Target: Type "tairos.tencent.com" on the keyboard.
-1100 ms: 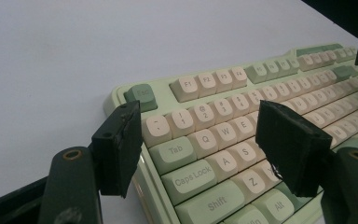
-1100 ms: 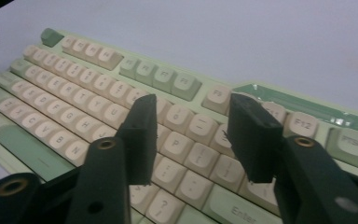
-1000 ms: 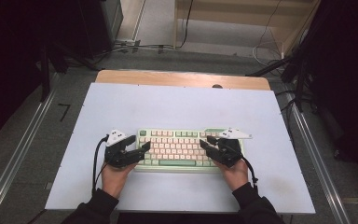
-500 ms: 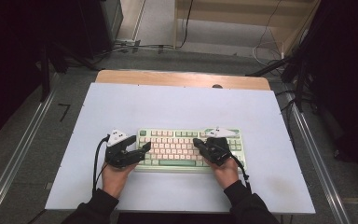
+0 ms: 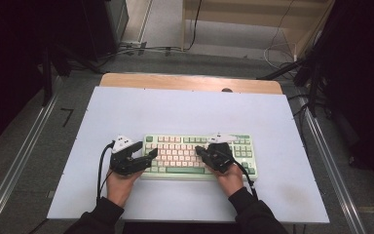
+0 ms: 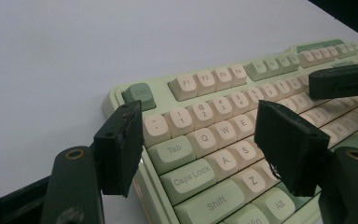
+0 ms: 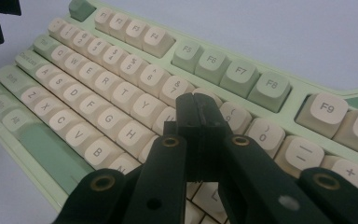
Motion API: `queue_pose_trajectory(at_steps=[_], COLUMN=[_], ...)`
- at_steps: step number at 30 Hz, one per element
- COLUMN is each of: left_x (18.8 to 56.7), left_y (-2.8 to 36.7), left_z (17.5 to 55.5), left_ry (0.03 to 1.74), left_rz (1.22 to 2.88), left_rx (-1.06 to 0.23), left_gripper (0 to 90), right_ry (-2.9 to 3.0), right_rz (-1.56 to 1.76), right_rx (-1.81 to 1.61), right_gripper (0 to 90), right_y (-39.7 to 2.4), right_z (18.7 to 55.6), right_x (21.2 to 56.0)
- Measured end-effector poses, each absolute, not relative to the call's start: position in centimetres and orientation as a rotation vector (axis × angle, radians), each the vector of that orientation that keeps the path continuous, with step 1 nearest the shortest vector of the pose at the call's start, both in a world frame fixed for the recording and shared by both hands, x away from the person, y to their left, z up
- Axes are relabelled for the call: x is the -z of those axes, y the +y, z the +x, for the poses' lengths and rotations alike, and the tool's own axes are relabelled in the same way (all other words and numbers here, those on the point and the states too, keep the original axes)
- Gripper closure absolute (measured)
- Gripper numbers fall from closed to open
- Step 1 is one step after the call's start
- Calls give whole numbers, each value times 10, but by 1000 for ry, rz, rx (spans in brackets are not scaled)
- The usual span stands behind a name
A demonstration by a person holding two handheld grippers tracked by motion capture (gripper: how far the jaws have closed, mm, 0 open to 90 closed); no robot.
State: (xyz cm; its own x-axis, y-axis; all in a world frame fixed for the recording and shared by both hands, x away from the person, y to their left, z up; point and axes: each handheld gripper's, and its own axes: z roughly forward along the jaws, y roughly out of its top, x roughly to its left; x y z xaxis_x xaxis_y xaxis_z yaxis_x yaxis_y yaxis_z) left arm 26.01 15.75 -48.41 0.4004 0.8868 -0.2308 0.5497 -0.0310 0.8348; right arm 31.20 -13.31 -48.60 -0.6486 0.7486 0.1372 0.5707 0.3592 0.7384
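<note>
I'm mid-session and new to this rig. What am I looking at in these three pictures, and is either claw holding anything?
A person sits at a white table with a handheld two-jaw gripper in each hand; there is no robot arm. The high view looks down from above the person's side. The other two come from cameras riding on the grippers, looking along their black jaws.

A green and cream keyboard lies on the table. The left gripper is at the keyboard's left end, jaws open, with nothing between them. The right gripper is over the number row, jaws closed together, empty; whether it touches a key is unclear.
</note>
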Motion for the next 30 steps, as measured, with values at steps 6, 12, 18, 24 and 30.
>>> queue_pose_trajectory(at_steps=[6,12,18,24,30], left_x=[484,484,484,485,484], left_y=[157,157,156,152,145], left_z=[260,260,260,262,263], left_ry=[1269,1267,1261,1254,1231], left_rz=[1705,1706,1710,1717,1734], left_rx=[-443,-443,-439,-430,-440], left_gripper=[332,332,332,338,336], right_ry=[2397,2418,2376,2378,2340], right_rz=[1186,1214,1207,1175,1176], right_rx=[-1153,-1118,-1181,-1207,-1208], right_gripper=[873,873,872,445,196], right_y=[-132,-132,-136,-140,-144], right_z=[312,313,312,313,314], right_x=[487,486,478,474,469])
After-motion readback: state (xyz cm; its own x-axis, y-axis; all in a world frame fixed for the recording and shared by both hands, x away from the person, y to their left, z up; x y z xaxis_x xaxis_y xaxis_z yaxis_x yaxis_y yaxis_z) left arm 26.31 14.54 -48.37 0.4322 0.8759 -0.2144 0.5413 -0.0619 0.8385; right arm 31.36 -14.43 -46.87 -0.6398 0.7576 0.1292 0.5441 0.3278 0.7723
